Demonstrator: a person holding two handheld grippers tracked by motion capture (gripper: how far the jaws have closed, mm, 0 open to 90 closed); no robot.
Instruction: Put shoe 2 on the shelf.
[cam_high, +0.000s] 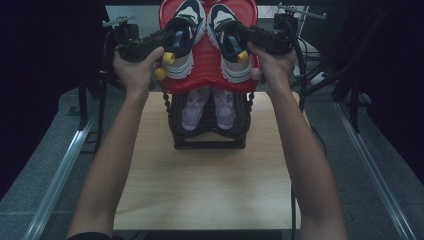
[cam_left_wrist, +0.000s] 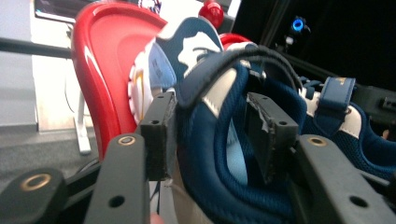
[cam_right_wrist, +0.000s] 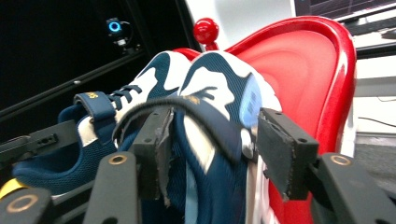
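Between my left gripper's (cam_high: 170, 42) loosened jaws sits the left navy shoe's (cam_high: 184, 37) collar; my right gripper (cam_high: 241, 39) likewise straddles the right navy shoe (cam_high: 229, 40). Both rest on the red tray (cam_high: 207, 82). Release step; next I back out straight.

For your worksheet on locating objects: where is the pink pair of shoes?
In the high view, the pink shoes sit on the black lower shelf, beneath the red tray, table centre.
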